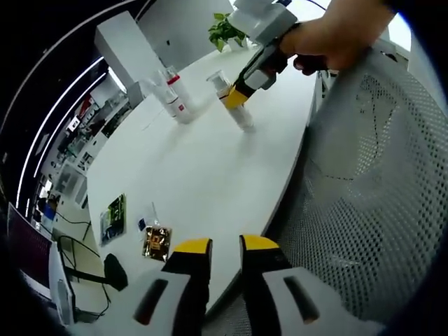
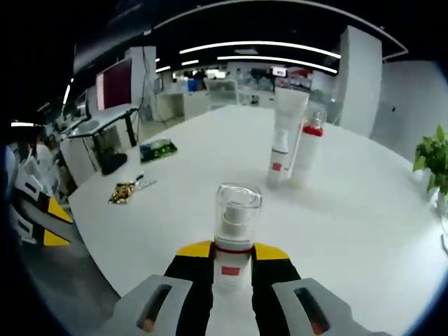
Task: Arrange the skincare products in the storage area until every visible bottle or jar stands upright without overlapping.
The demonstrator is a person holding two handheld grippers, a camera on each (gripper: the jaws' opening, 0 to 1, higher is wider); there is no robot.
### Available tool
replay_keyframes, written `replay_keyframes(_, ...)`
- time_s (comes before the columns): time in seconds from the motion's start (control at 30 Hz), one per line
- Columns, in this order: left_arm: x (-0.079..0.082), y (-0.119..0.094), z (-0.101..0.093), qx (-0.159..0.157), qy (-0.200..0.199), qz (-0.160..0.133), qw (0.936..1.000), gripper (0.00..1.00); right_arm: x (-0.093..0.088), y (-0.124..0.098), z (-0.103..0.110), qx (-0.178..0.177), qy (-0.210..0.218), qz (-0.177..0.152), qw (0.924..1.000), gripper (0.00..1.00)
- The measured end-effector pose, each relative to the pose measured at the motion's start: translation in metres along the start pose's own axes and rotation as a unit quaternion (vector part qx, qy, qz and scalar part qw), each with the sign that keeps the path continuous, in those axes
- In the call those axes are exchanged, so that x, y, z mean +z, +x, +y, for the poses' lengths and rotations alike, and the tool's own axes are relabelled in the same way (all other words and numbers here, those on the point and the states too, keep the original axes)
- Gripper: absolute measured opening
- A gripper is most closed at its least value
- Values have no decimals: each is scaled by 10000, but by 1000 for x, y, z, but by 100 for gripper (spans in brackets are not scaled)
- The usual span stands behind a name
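Right tool [image 2: 231,253]: jaws pinch the base of a clear-capped pump bottle [image 2: 236,231], white body with a red label, standing upright on the white worktop [image 2: 350,231]. In the left gripper view the same tool [image 1: 236,98] shows far ahead in a person's hand [image 1: 336,35], yellow tips against that bottle [image 1: 234,105].

Beyond the held bottle, ahead and slightly right in the right gripper view: a small white bottle with a red label [image 2: 278,159], a tall white tube [image 2: 290,119] behind it, and a clear bottle with a red cap [image 2: 309,150], all upright and close together, well apart from the tool. Wide bare worktop all round the held bottle; the near edge curves just below the jaws.

Left tool [image 1: 225,246]: jaws nearly together with a narrow gap, holding nothing, hovering at the worktop's near edge. A white mesh chair back [image 1: 378,196] sits close on its right. A gold foil packet [image 1: 157,240] and a green packet [image 1: 113,218] lie left of the jaws near the edge. A potted plant [image 1: 225,31] stands at the far edge.
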State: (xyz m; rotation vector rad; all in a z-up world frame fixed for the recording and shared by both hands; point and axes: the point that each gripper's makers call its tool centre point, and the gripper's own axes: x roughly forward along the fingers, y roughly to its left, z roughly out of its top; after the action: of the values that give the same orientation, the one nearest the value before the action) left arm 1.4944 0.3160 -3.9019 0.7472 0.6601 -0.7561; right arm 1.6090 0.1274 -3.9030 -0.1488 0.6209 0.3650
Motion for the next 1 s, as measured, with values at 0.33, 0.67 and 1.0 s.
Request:
replay_keyframes(0.33,-3,1,0,-7,-16,72,10000,11,1,1,2,45,44,-22,10000,14)
replay_keyframes(0.67,-9,2,2,44,-109,251,9996,10,11,3,18,396,42,-247,9989,14)
replay_keyframes(1.0,-15,5,-7,-164,-92,461,9988,3,27,-1,24,707,613,-667,9934,14)
